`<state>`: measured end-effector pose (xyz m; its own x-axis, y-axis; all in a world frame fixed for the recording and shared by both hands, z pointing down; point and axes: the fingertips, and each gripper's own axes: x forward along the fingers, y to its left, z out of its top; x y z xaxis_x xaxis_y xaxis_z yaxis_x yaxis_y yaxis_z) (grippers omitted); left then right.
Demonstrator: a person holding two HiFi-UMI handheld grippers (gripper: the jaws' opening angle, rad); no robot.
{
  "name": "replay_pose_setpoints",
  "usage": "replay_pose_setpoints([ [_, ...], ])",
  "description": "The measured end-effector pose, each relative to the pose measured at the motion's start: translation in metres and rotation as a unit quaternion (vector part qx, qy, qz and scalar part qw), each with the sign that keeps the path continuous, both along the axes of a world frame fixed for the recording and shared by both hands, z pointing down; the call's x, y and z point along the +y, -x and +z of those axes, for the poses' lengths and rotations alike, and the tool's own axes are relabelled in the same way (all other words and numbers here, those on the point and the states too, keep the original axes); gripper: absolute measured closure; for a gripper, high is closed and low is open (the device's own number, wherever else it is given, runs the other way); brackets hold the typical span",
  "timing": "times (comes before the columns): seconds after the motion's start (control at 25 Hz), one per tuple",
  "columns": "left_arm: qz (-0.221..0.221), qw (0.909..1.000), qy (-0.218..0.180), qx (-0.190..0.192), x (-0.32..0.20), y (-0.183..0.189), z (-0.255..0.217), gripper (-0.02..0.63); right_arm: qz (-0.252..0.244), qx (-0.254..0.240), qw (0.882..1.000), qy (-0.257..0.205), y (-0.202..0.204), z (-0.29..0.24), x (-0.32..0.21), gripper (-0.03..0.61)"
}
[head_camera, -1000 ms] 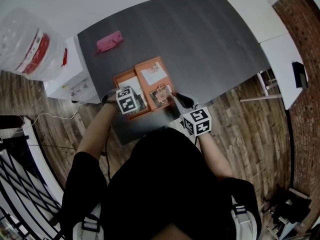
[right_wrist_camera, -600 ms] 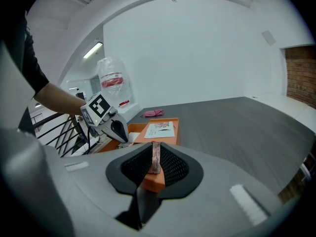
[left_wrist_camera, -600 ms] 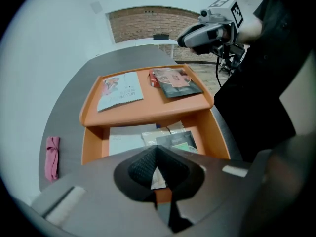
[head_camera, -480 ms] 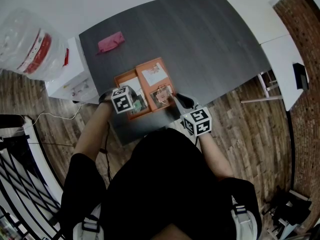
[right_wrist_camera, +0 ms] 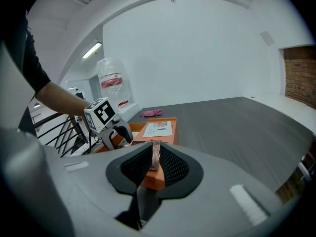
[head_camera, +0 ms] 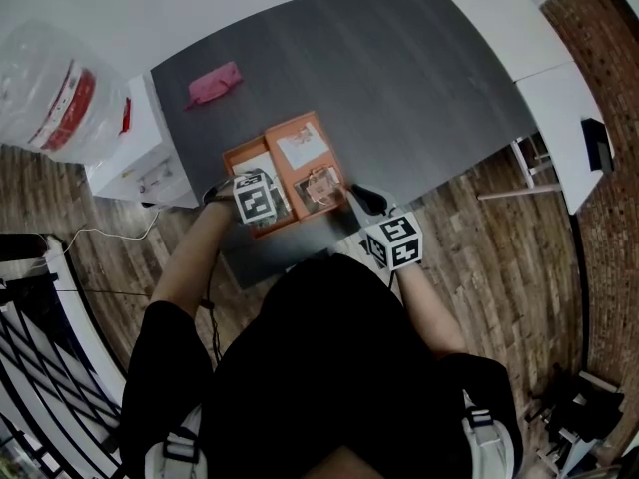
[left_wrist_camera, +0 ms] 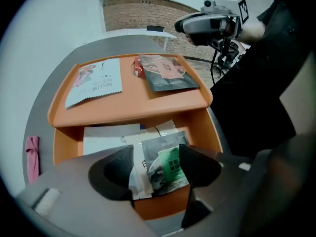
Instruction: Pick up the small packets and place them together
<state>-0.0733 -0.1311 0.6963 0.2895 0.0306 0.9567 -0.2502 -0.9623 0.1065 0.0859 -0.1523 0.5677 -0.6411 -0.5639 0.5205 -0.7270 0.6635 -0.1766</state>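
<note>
**Head view with both gripper views.** My left gripper (left_wrist_camera: pixel 157 171) points steeply down into the left tray (left_wrist_camera: pixel 61 149). Its jaws have just been opening and now stand wide apart, released. Between them, pressed by neither pad, lies the green packet (left_wrist_camera: pixel 170 166), resting on pale packets (left_wrist_camera: pixel 109 138) in that tray.

My right gripper (right_wrist_camera: pixel 155 162) is clenched on the pink packet (right_wrist_camera: pixel 156 149), a thin sachet held edge-on between the pads. It is over the near corner of the right tray (left_wrist_camera: pixel 128 113).

On the right tray lie a white packet (left_wrist_camera: pixel 94 83) and a grey packet (left_wrist_camera: pixel 167 74), apart from each other. A small red item (left_wrist_camera: pixel 138 69) sits just beside the grey one.

Both trays stand side by side on the table (head_camera: pixel 399 68). A pink cloth (head_camera: pixel 215 83) lies well apart from them, near a far corner.
</note>
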Motion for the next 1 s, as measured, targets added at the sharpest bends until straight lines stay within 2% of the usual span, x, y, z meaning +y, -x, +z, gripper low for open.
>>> replay_pose_setpoints([
  [0.16, 0.016, 0.9998, -0.007, -0.01, 0.007, -0.001, 0.012, 0.333, 0.004, 0.001, 1.0, 0.002, -0.004, 0.001, 0.002, 0.528],
  [0.24, 0.029, 0.9992, -0.022, -0.013, 0.011, -0.002, 0.015, 0.366, 0.007, 0.001, 1.0, 0.002, -0.006, 0.001, 0.001, 0.528],
  [0.4, 0.047, 0.998, -0.037, -0.017, 0.018, -0.003, 0.018, 0.39, 0.006, 0.003, 1.0, 0.003, -0.008, 0.002, 0.0, 0.528],
  [0.44, 0.044, 0.9981, -0.041, -0.014, 0.017, -0.004, 0.017, 0.412, 0.005, 0.003, 1.0, 0.003, -0.008, 0.002, 0.001, 0.528],
  [0.52, 0.032, 0.998, -0.055, -0.006, 0.01, -0.004, 0.013, 0.516, 0.003, 0.002, 1.0, 0.003, -0.007, 0.002, 0.001, 0.529],
  [0.64, 0.02, 0.998, -0.06, 0.003, 0.005, -0.004, 0.008, 0.595, -0.001, 0.0, 1.0, 0.003, -0.004, 0.001, 0.0, 0.528],
  [0.84, 0.015, 0.999, -0.043, 0.003, 0.007, -0.004, 0.005, 0.614, -0.003, -0.001, 1.0, 0.003, -0.003, 0.001, 0.0, 0.529],
  [1.0, 0.027, 0.9988, -0.039, 0.01, 0.012, -0.004, -0.006, 0.614, -0.001, -0.001, 1.0, 0.002, -0.006, 0.002, 0.001, 0.529],
])
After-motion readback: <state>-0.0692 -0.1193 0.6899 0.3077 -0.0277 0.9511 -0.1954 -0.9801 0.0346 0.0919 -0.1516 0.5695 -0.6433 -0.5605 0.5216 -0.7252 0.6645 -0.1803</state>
